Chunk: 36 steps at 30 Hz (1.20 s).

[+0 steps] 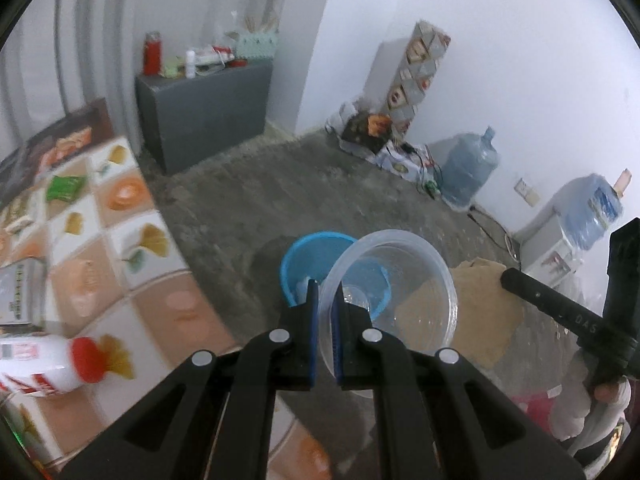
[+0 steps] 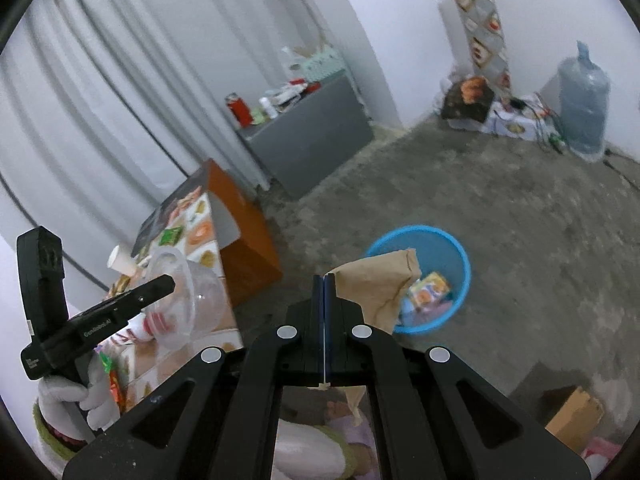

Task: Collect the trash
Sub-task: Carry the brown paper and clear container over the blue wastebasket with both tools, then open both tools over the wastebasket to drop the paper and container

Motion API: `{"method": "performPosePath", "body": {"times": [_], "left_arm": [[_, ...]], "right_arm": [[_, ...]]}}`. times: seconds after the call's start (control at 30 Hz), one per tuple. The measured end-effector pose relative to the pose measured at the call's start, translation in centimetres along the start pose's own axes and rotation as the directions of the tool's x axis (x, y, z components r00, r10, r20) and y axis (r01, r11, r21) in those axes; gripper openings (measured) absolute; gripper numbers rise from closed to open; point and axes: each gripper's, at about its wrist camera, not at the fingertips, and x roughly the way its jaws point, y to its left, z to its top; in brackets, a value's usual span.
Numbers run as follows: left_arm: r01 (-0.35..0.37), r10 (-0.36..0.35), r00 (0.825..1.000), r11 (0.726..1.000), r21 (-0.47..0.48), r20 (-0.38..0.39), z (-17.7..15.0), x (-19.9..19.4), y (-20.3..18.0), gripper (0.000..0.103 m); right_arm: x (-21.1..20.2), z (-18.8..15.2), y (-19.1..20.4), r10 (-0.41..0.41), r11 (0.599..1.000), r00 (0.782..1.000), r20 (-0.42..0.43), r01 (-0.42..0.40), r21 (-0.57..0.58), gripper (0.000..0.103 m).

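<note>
Bin (image 2: 420, 280) on floor (image 2: 520, 240), right of table (image 1: 120, 240); bottle (image 1: 48, 360) lying on table; cartons inside bin.

My right claw (image 2: 324, 280) is clamped on a crumpled brown paper bag (image 2: 376, 284), which hangs over the near rim of the blue bin (image 2: 460, 256) on the floor. At left, my left claw (image 2: 170, 282) grips a clear plastic bowl (image 2: 180, 292) above the table (image 2: 200, 232).

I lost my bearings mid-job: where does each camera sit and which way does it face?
Left wrist: on the left gripper, facing down at the floor and blue bin; jaws pinch a clear plastic bowl; right gripper at right.
Right wrist: on the right gripper, clamping a brown paper bag beside the bin; gloved left hand visible.
Shared: bin, bowl, bag.
</note>
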Motion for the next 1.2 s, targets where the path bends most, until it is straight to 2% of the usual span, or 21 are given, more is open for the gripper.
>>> {"method": "performPosePath", "body": {"times": [0.3, 0.63, 0.7, 0.73, 0.77, 0.8, 0.83, 0.87, 1.03, 1.2], "left_arm": [[0.002, 0.003, 0.992, 0.999, 0.045, -0.123, 2.0, 9.8, -2.9, 0.006], [-0.04, 0.044, 0.976, 0.999, 0.026, -0.215, 5.2, 19.2, -2.9, 0.006], [-0.038, 0.042, 0.974, 0.999, 0.021, -0.224, 5.6, 20.8, -2.7, 0.006], [-0.031, 0.035, 0.972, 0.999, 0.021, -0.234, 5.9, 21.9, -2.8, 0.012], [-0.028, 0.032, 0.97, 0.999, 0.022, -0.242, 6.1, 22.6, -2.8, 0.026], [-0.03, 0.035, 0.968, 0.999, 0.024, -0.248, 6.2, 23.4, -2.8, 0.035], [-0.037, 0.042, 0.968, 0.999, 0.028, -0.246, 6.2, 23.8, -2.8, 0.047], [-0.05, 0.057, 0.969, 0.998, 0.034, -0.241, 6.2, 24.0, -2.7, 0.048], [-0.07, 0.068, 0.974, 0.998, 0.0, -0.214, 6.0, 23.7, -2.3, 0.05], [-0.047, 0.05, 0.989, 0.999, 0.028, -0.138, 5.8, 19.8, -2.7, 0.056]], "right_arm": [[5.8, 1.7, -4.5, -0.082, 0.995, 0.991, -0.104, 0.087, 0.052, 0.0], [14.3, 4.8, -7.6, -0.155, 0.984, 0.974, -0.163, 0.167, 0.064, 0.0], [15.9, 5.2, -8.2, -0.161, 0.982, 0.971, -0.179, 0.175, 0.068, 0.003], [16.9, 5.3, -8.6, -0.167, 0.98, 0.968, -0.19, 0.184, 0.074, 0.004], [17.8, 5.3, -9.1, -0.171, 0.978, 0.966, -0.196, 0.19, 0.083, 0.012], [18.3, 5.2, -9.4, -0.171, 0.977, 0.964, -0.202, 0.192, 0.091, 0.018], [19.0, 5.0, -10.0, -0.183, 0.973, 0.96, -0.21, 0.208, 0.102, 0.029], [19.3, 4.9, -10.4, -0.196, 0.969, 0.957, -0.214, 0.223, 0.109, 0.036], [18.7, 3.2, -11.3, -0.188, 0.963, 0.958, -0.218, 0.223, 0.149, 0.036], [15.3, 2.0, -10.3, -0.174, 0.972, 0.971, -0.163, 0.196, 0.127, 0.036]]}}
